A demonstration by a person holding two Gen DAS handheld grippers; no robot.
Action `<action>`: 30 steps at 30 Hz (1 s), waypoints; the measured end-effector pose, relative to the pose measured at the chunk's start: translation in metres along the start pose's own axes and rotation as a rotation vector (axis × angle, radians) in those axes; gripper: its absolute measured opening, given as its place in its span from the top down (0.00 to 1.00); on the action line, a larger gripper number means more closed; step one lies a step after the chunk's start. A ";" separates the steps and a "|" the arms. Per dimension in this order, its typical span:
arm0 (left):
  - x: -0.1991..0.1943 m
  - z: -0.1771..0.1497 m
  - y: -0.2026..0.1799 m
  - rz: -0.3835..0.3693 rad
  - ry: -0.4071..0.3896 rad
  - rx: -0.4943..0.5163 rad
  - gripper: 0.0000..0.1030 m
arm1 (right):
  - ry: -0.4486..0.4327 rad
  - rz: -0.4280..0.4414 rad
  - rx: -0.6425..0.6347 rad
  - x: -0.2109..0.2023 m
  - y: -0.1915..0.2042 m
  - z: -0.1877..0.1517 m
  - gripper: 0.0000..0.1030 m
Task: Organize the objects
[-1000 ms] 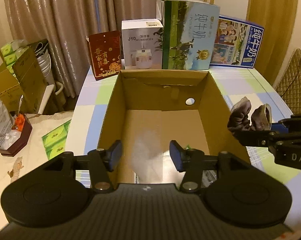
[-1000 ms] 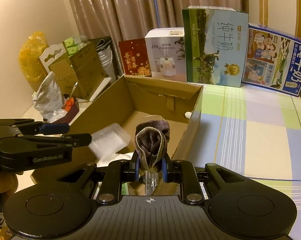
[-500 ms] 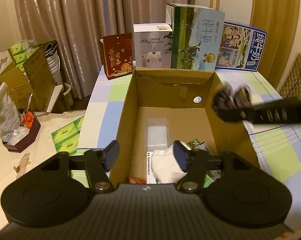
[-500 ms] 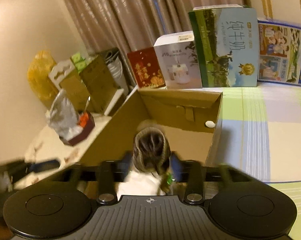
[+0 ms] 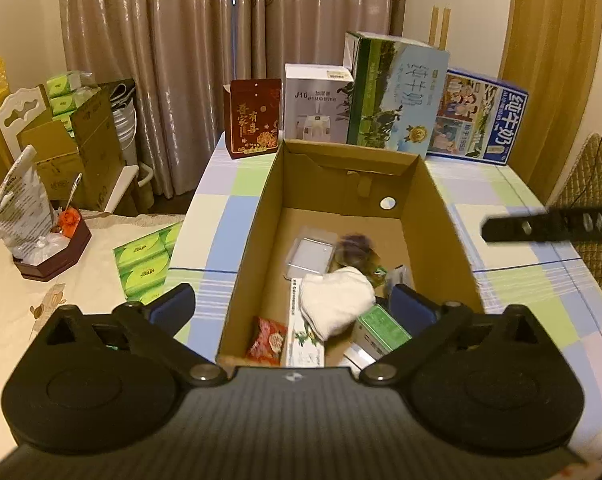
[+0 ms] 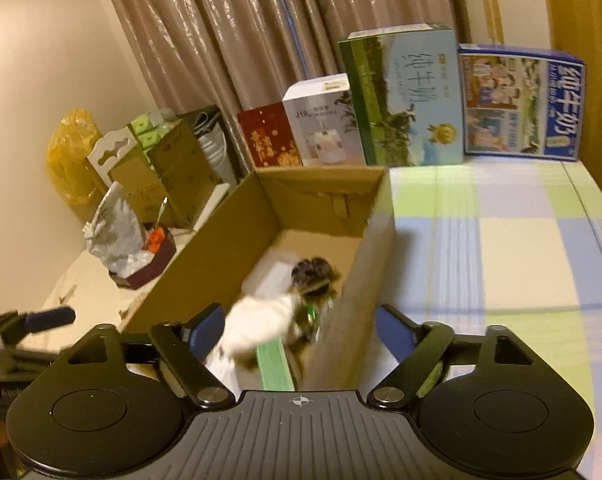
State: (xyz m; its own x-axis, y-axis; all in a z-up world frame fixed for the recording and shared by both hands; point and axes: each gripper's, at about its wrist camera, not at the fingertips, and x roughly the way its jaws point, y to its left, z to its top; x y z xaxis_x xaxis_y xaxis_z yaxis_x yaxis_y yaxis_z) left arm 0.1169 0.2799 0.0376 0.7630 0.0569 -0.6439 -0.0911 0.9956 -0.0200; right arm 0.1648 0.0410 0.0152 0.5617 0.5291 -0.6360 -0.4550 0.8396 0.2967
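An open cardboard box (image 5: pixel 261 216) (image 6: pixel 237 232) stands on the checked tablecloth. Inside lie a dark rolled sock (image 5: pixel 355 250) (image 6: pixel 315 276), a white cloth (image 5: pixel 335 300) (image 6: pixel 261 316), a clear plastic case (image 5: pixel 311 254), a green box (image 5: pixel 383 326), a red snack packet (image 5: pixel 267 338) and a long white carton (image 5: pixel 303 340). My left gripper (image 5: pixel 293 304) is open and empty over the box's near end. My right gripper (image 6: pixel 299 326) is open and empty above the box's right wall; it shows at the right in the left wrist view (image 5: pixel 549 226).
Milk cartons (image 5: pixel 395 94) (image 5: pixel 477 120), a white humidifier box (image 5: pixel 317 106) and a red box (image 5: pixel 253 118) stand behind the box. Left of the table are green tissue packs (image 5: pixel 145 266), a brown tray (image 5: pixel 53 254) and cardboard boxes (image 5: pixel 89 140).
My right gripper carried the dark sock over the box, opened and let it drop inside. The clear case also fell from my left gripper into the box. Both grippers drew back and opened wider.
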 end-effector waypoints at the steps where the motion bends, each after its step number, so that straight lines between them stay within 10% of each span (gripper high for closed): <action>1: -0.006 -0.003 -0.001 -0.006 -0.002 0.000 0.01 | 0.001 -0.003 0.002 -0.008 0.002 -0.007 0.17; 9: -0.056 -0.027 -0.014 0.003 -0.013 -0.002 0.01 | 0.004 -0.050 0.025 -0.063 0.021 -0.049 0.02; 30: -0.119 -0.059 -0.041 0.011 0.048 -0.016 0.01 | 0.042 -0.103 0.020 -0.115 0.036 -0.089 0.02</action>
State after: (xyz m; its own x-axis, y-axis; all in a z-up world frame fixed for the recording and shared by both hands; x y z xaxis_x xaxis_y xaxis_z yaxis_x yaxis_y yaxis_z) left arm -0.0082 0.2278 0.0699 0.7300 0.0636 -0.6805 -0.1100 0.9936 -0.0251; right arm 0.0224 -0.0002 0.0360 0.5755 0.4343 -0.6929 -0.3822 0.8919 0.2417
